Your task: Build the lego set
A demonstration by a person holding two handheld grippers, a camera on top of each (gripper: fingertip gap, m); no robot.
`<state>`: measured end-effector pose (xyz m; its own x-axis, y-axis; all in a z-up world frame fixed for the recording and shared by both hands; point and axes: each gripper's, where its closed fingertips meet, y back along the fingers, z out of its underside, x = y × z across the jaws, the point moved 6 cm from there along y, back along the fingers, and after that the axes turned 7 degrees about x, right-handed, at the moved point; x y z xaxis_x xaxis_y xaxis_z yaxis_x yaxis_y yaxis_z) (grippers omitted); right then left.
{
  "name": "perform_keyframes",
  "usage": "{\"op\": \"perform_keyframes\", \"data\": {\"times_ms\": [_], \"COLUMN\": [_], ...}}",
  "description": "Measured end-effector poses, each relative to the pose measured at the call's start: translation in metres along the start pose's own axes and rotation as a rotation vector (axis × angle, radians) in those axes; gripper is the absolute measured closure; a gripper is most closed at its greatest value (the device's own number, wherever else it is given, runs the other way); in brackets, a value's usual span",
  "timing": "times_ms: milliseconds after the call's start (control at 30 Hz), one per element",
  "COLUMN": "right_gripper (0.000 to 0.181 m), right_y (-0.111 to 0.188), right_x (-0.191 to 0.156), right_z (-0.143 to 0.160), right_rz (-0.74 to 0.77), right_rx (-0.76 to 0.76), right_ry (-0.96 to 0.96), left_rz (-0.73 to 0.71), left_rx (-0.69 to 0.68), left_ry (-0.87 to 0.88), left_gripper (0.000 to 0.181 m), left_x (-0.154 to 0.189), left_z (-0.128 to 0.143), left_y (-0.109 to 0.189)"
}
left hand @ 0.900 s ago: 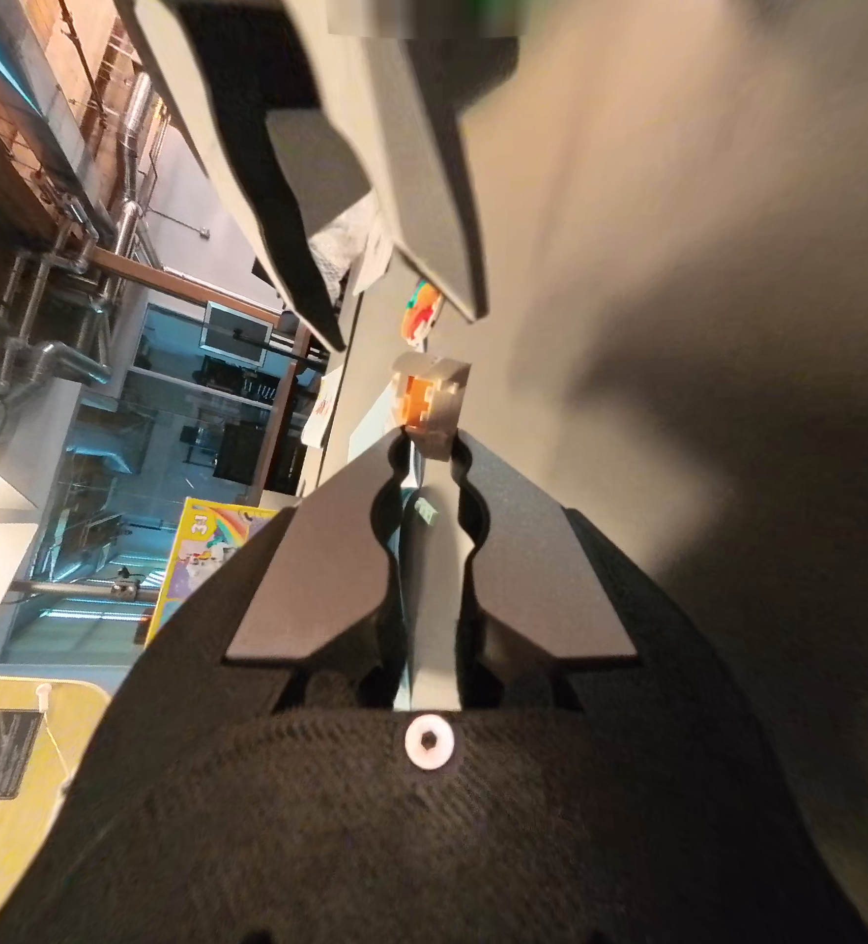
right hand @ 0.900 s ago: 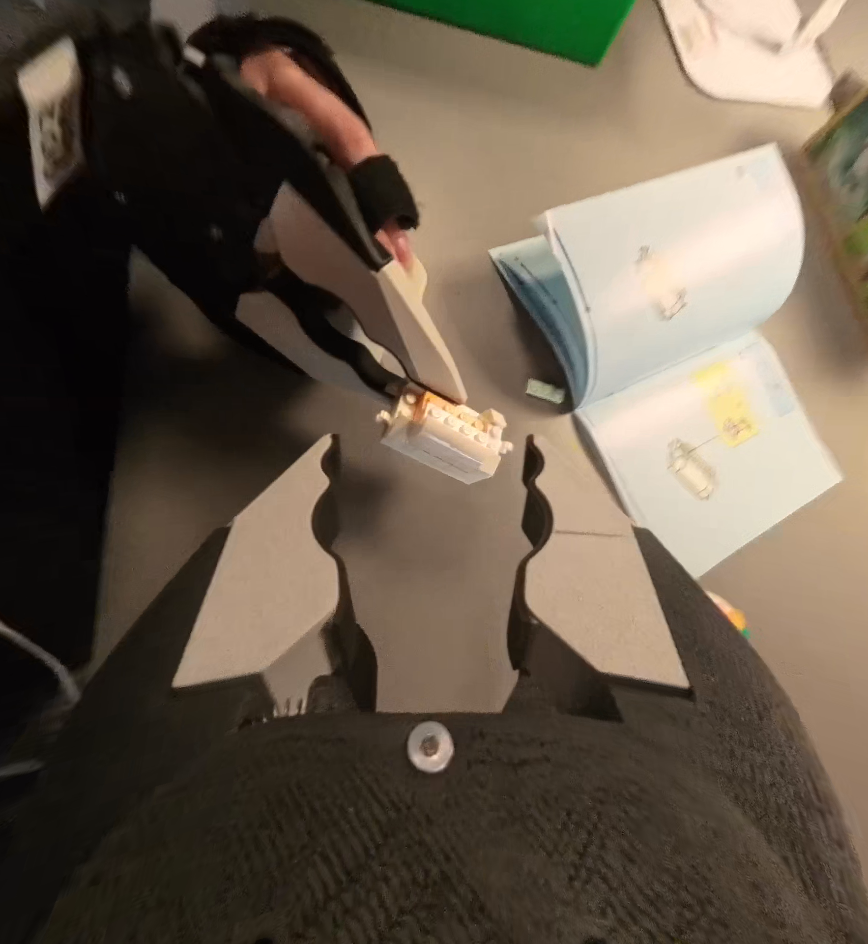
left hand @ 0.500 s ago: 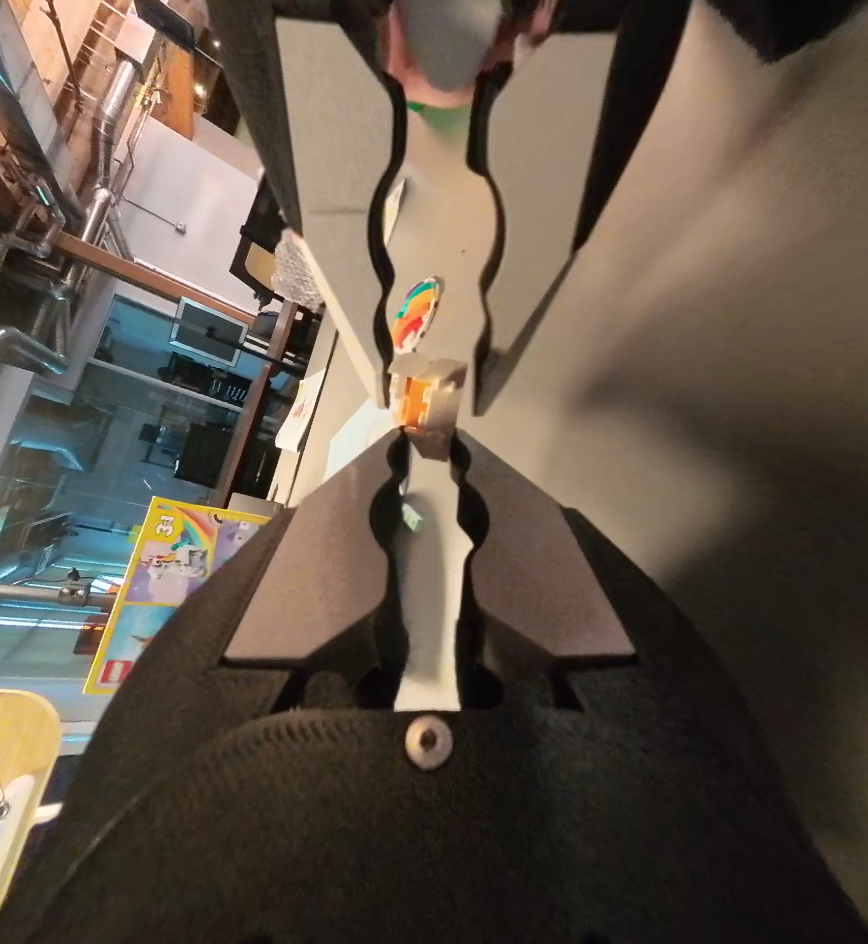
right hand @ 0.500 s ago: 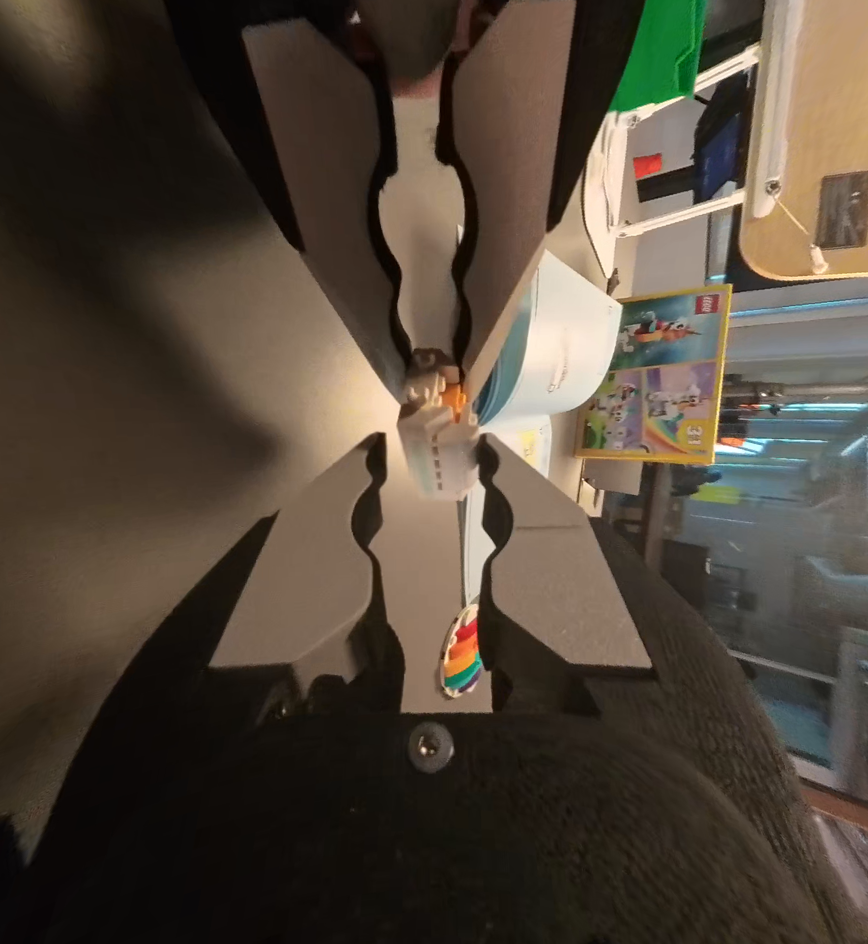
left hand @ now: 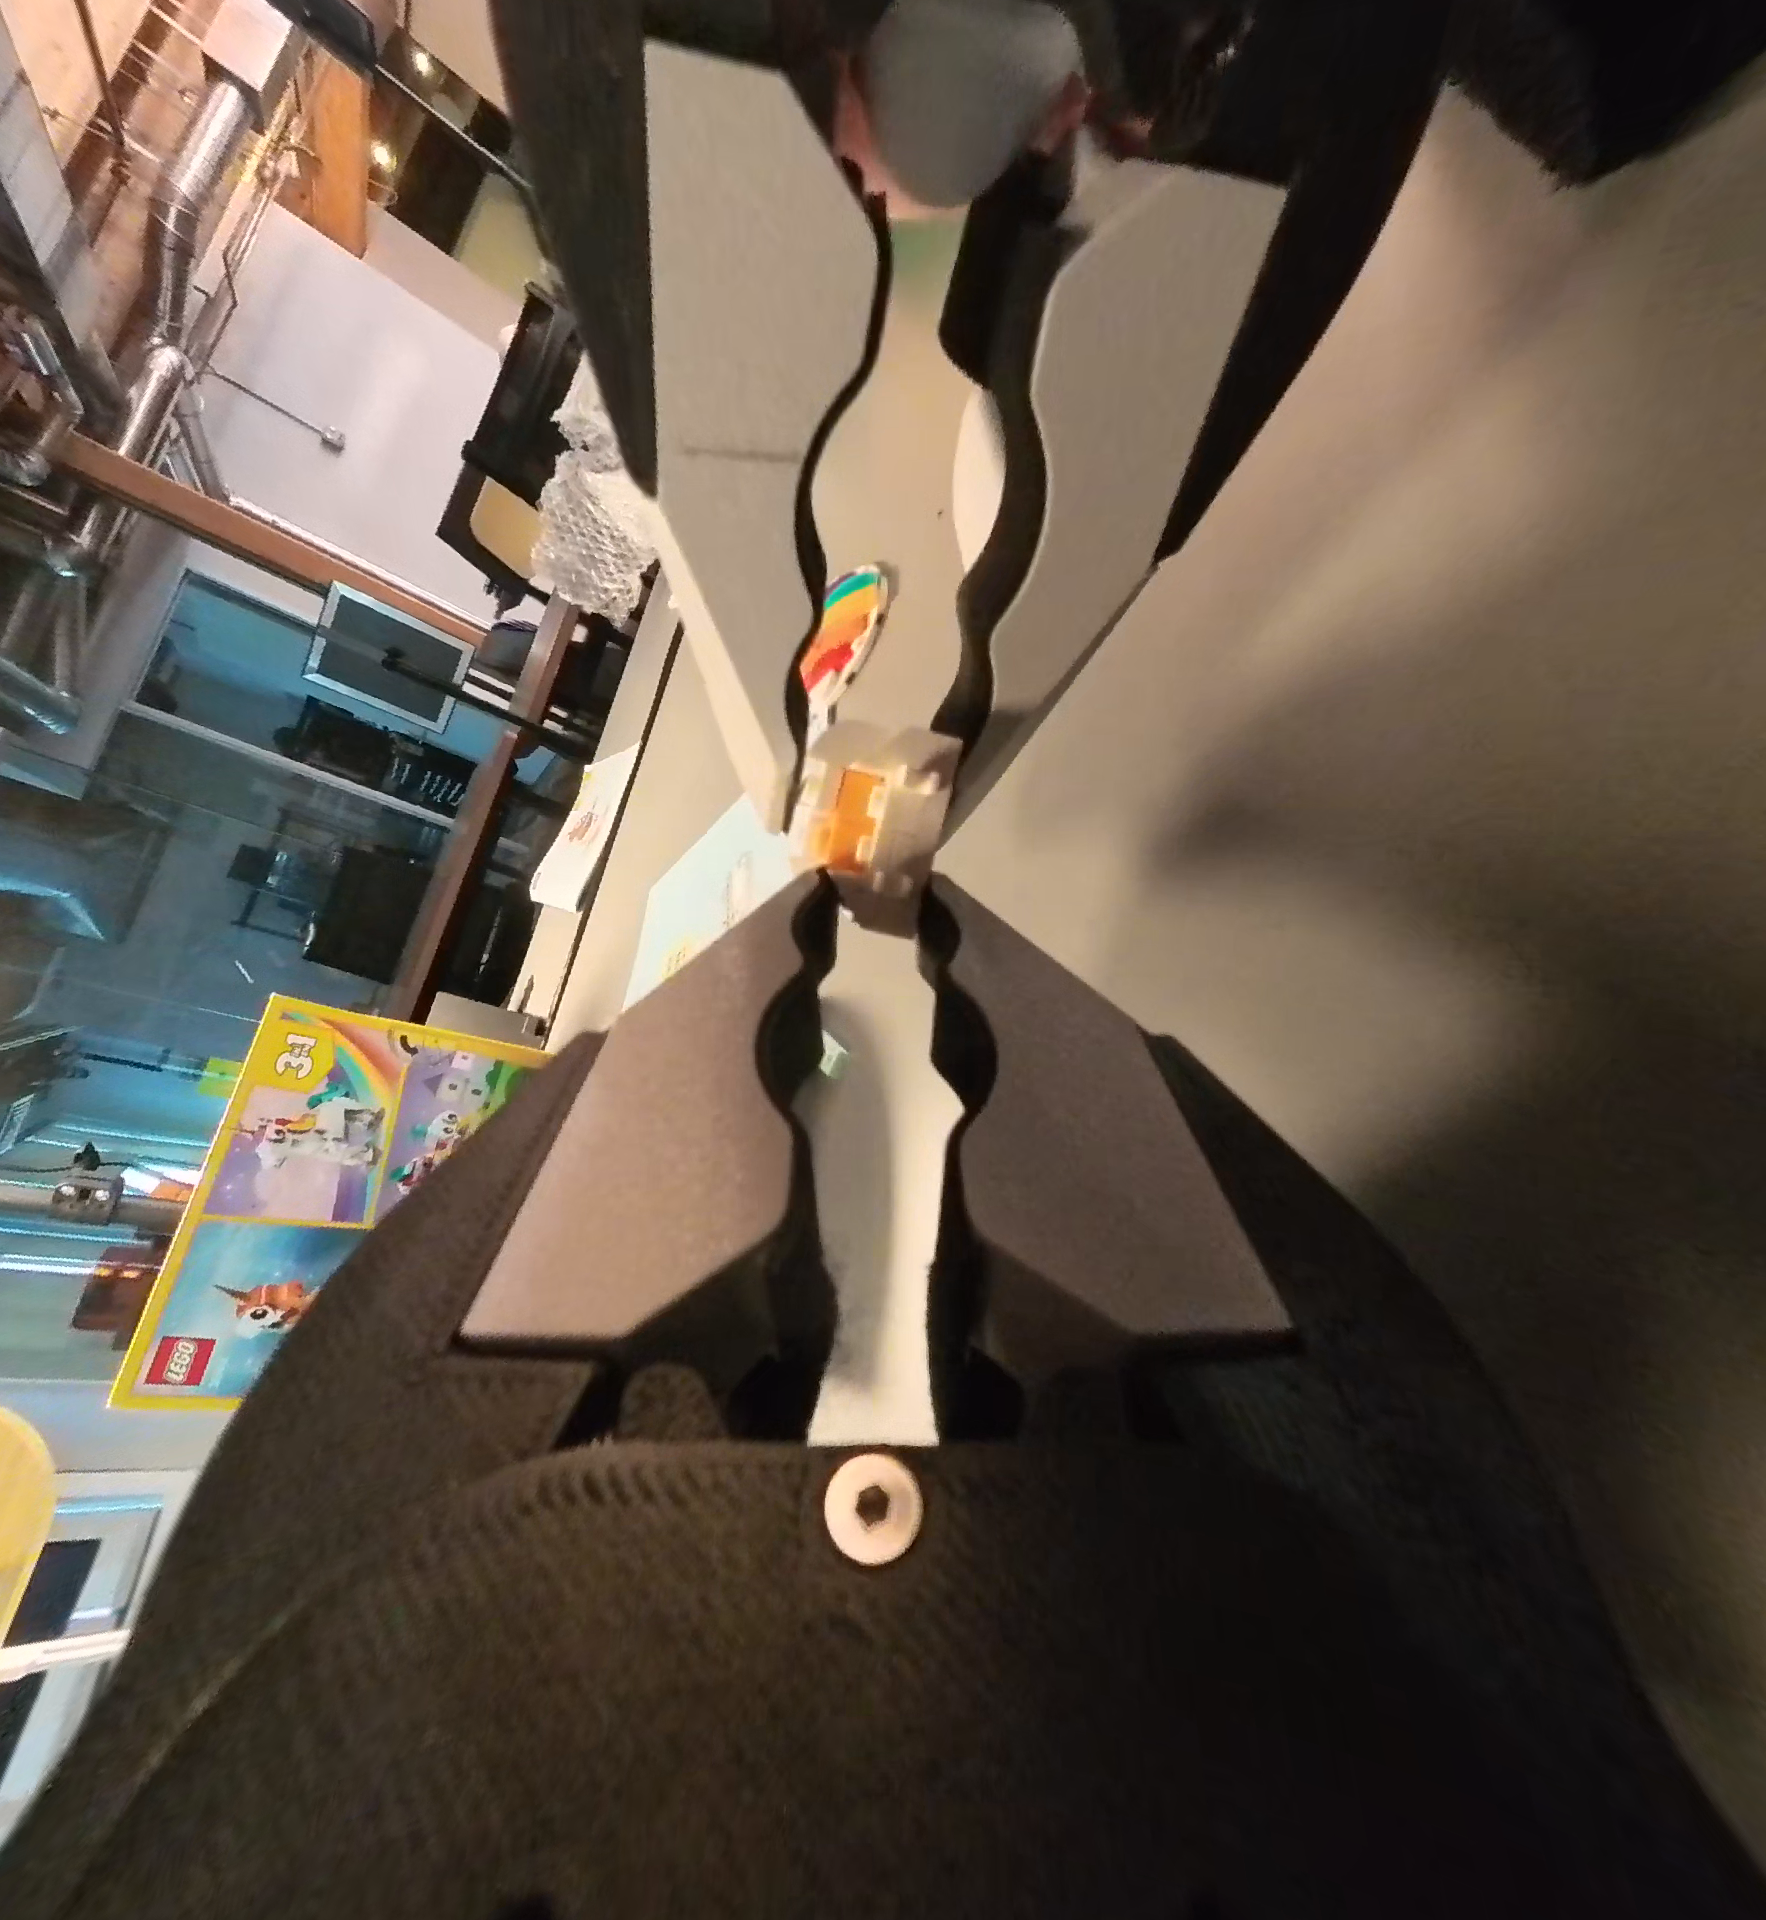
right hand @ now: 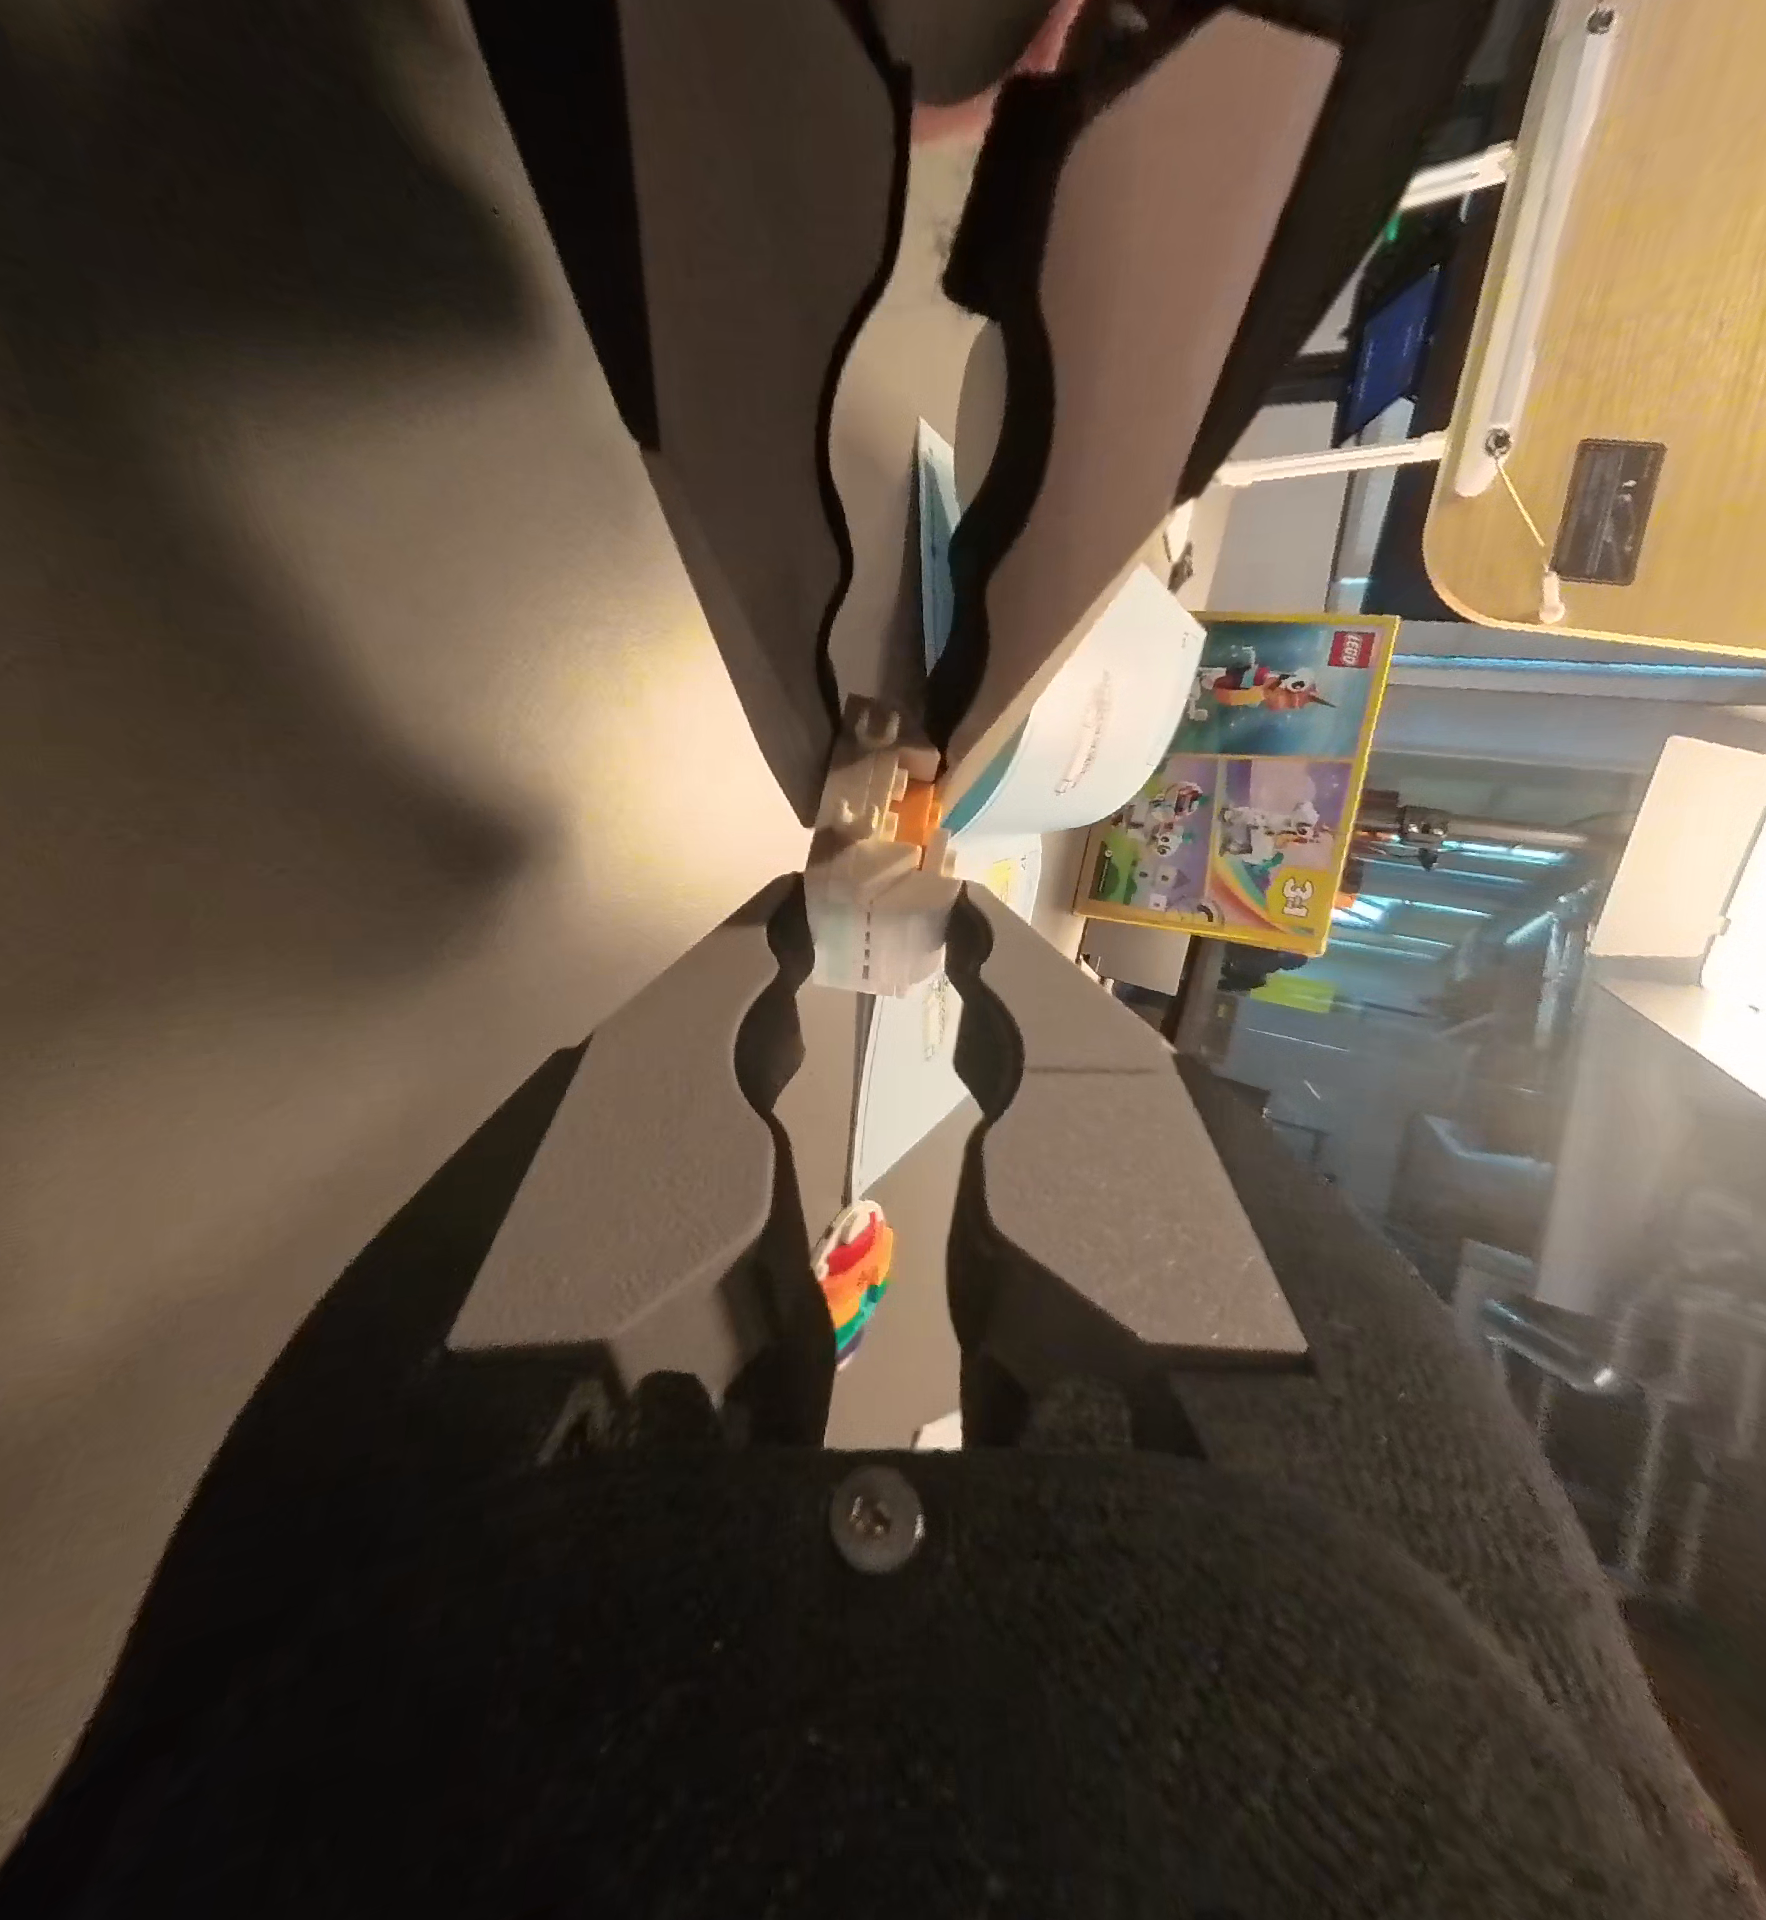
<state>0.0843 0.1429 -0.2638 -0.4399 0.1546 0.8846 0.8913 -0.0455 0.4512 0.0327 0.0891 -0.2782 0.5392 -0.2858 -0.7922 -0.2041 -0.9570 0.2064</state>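
Observation:
A small white lego assembly with orange parts [left hand: 874, 810] hangs in the air between the two grippers, which face each other tip to tip. My left gripper [left hand: 871, 896] is shut on its near end. My right gripper [right hand: 879, 904] is shut on the white block end of the same assembly [right hand: 874, 925]. In the left wrist view the right gripper [left hand: 874, 774] comes in from the top. In the right wrist view the left gripper [right hand: 884, 769] comes in from the top. Each view is rolled sideways, with the grey table [left hand: 1378, 727] standing like a wall.
A round rainbow piece [left hand: 843, 634] lies on the table behind the right gripper, also in the right wrist view [right hand: 853, 1288]. An open light-blue instruction booklet [right hand: 1066, 748], a small green piece [left hand: 835, 1062] and the yellow lego box [left hand: 307, 1184] lie beyond. My two grippers' fingertips are within a few centimetres of each other.
My right gripper, open above the assembly before, has turned to face the left gripper and closed on the assembly's free end. The left gripper keeps its hold.

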Motion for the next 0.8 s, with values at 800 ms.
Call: {"op": "perform_keyframes", "data": {"times_ms": [800], "right_gripper": [0.15], "right_y": [0.003], "right_x": [0.001], "right_z": [0.008], "right_rz": [-0.165], "right_rx": [0.141], "right_ry": [-0.371], "left_rz": [0.044], "left_rx": [0.089], "left_ry": [0.124], "left_gripper": [0.162], "left_x": [0.0], "left_z": [-0.011], "left_y": [0.0]}}
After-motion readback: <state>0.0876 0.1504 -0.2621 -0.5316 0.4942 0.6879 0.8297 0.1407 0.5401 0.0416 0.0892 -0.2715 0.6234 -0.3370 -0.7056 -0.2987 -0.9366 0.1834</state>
